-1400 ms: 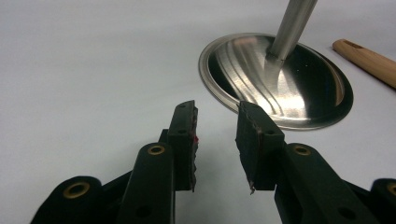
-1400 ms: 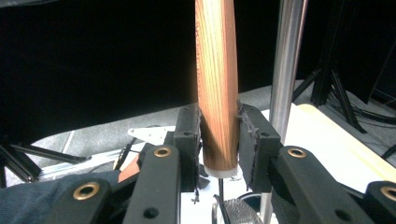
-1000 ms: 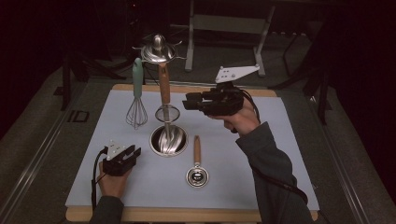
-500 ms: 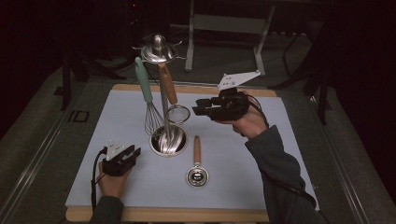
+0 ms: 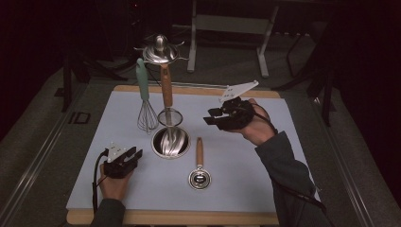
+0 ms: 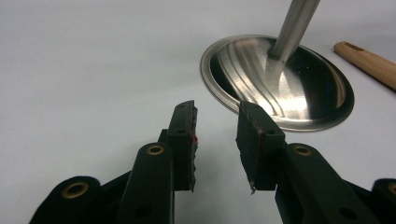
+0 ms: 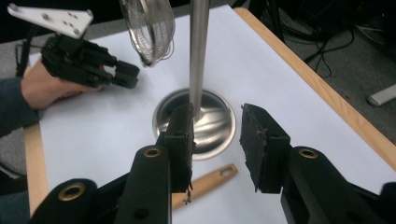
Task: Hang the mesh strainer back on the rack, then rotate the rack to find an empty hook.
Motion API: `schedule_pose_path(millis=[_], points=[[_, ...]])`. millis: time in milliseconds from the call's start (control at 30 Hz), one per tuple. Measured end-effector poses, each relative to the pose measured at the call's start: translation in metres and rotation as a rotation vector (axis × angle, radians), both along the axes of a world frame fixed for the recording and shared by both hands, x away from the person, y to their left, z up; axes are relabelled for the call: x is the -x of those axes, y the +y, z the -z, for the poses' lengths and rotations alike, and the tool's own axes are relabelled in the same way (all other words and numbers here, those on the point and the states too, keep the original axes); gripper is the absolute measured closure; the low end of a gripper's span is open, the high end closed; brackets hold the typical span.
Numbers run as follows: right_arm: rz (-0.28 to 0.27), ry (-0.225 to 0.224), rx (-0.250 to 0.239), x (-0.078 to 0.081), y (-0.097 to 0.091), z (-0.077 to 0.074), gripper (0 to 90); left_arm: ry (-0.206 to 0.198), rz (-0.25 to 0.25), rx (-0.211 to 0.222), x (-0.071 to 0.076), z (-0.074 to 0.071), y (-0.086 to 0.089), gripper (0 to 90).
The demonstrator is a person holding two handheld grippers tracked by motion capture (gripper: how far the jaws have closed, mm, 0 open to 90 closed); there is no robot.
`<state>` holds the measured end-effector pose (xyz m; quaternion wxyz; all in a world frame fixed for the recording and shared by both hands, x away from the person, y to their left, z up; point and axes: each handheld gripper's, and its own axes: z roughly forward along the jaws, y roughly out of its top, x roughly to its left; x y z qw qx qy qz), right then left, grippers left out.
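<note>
The counter (image 5: 265,189), under its pale sheet, carries a steel utensil stand (image 5: 170,141): a round dished base, an upright pole and a hooked crown on top. A whisk (image 5: 145,109) with a mint handle and a small wire strainer (image 5: 169,116) with a wooden handle hang from that crown. One piece is off the rack, a measuring spoon (image 5: 199,174) with a wooden handle, lying flat just in front and to the right of the base.

The right gripper (image 5: 221,117) hangs in the air to the right of the stand, above and behind the spoon; its jaws have just been opening and stand wide with nothing between them. My guess is the spoon is the next pick. To do it well, I'd come down over the middle of the wooden handle, jaws set across it, not along it, and keep off the base's rim.

The left gripper (image 5: 124,160) rests low on the sheet, just left of the base, jaws parted and empty; it could steady the base if the rack wobbles.
</note>
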<state>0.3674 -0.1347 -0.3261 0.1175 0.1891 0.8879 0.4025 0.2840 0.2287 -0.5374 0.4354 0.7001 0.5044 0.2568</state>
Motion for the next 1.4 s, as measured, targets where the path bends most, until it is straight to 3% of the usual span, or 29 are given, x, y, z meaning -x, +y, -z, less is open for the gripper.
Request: schedule_pose_path(millis=[233, 533, 667, 833, 867, 900, 1033, 1200, 1333, 1367, 1400], points=[[0.011, 0.011, 0.069, 0.000, -0.006, 0.019, 63.3, -0.016, -0.004, 0.039, 0.002, -0.003, 0.003, 69.3], [0.040, 0.041, 0.108, -0.001, -0.018, 0.039, 61.8, -0.131, -0.028, 0.121, 0.017, -0.030, 0.009, 79.2], [0.054, 0.041, 0.125, 0.003, -0.023, 0.046, 60.8, -0.177, -0.028, 0.115, 0.020, -0.043, 0.004, 85.1], [0.066, 0.037, 0.159, 0.010, -0.028, 0.059, 59.6, -0.264, -0.016, 0.130, 0.024, -0.070, -0.004, 89.9], [0.070, 0.031, 0.171, 0.011, -0.029, 0.062, 59.4, -0.264, -0.016, 0.130, 0.024, -0.070, -0.004, 89.9], [0.074, 0.033, 0.176, 0.012, -0.030, 0.064, 59.3, -0.300, -0.001, 0.157, 0.025, -0.083, -0.006, 89.9], [0.091, 0.067, 0.159, 0.016, -0.037, 0.077, 58.6, -0.379, 0.023, 0.204, 0.026, -0.112, -0.013, 90.0], [0.126, 0.108, 0.149, 0.016, -0.046, 0.093, 57.9, -0.459, 0.043, 0.220, 0.022, -0.145, -0.020, 90.0], [0.155, 0.130, 0.119, 0.014, -0.055, 0.097, 57.7, -0.512, 0.048, 0.230, 0.018, -0.167, -0.023, 90.0], [0.160, 0.133, 0.112, 0.014, -0.057, 0.097, 57.7, -0.512, 0.048, 0.230, 0.018, -0.167, -0.023, 90.0], [0.164, 0.136, 0.106, 0.014, -0.059, 0.097, 57.7, -0.538, 0.047, 0.231, 0.017, -0.177, -0.025, 90.0]])
